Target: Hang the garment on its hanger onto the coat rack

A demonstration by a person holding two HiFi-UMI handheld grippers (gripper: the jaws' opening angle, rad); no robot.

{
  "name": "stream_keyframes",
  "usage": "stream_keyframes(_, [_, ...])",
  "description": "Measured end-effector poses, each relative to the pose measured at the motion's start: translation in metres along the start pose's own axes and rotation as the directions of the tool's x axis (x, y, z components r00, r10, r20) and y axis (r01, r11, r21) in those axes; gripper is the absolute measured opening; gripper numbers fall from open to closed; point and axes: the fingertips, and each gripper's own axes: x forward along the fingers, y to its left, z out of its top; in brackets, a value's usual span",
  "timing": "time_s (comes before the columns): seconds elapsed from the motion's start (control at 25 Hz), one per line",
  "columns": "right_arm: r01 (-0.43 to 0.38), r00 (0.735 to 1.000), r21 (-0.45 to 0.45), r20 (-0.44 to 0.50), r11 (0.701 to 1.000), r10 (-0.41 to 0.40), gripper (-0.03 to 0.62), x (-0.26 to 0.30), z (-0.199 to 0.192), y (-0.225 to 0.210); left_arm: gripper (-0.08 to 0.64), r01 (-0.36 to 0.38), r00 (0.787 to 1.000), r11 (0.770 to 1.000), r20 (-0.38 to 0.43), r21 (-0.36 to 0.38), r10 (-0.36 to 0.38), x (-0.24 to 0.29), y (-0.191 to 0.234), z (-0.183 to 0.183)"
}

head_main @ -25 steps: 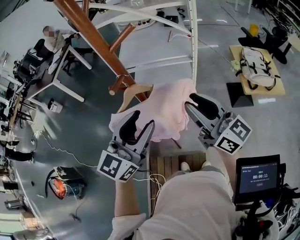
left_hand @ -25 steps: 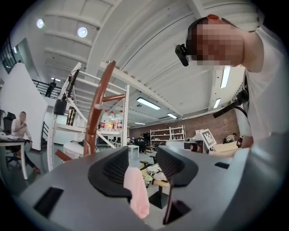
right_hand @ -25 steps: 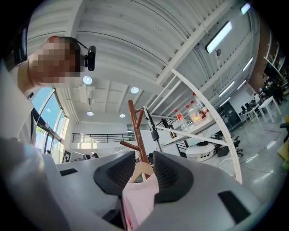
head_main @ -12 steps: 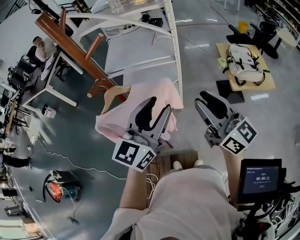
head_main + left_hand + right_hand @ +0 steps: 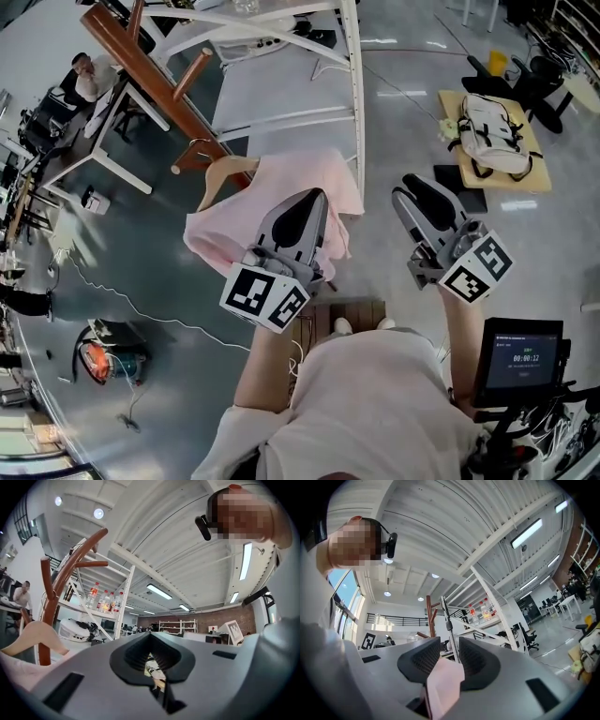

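obstacles: coat rack (image 5: pixel 155 84) left, white shelf frame (image 5: pixel 353 94) ahead | free: floor (image 5: pixel 403 141) right

**Head count, kind by kind**

Comes to two grippers: left gripper (image 5: pixel 317 195) close in at seven o'clock, right gripper (image 5: pixel 406 187) at three. One pink garment (image 5: pixel 281 192) on one wooden hanger (image 5: pixel 220 178), close in at eleven. One wooden coat rack (image 5: pixel 150 75) farther out at eleven, one white shelf frame (image 5: pixel 354 94) at twelve. One backpack (image 5: pixel 489 131) on one wooden board (image 5: pixel 450 101) at two. One screen (image 5: pixel 523 356) at five. One seated person (image 5: pixel 89 75) at ten. One strip of pink cloth (image 5: pixel 443 686) between the right gripper's jaws. Bottles (image 5: pixel 483 609) on the shelf: at least three.
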Motion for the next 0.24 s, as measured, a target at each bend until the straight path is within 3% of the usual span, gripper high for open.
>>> stream_keyframes(0.24, [-0.018,1.000,0.005,-0.003,1.000,0.018,0.132,0.0014,-0.0010,0.0001,0.006,-0.033,0.999,0.999,-0.022,-0.004,0.033,-0.0028,0.0020,-0.0047])
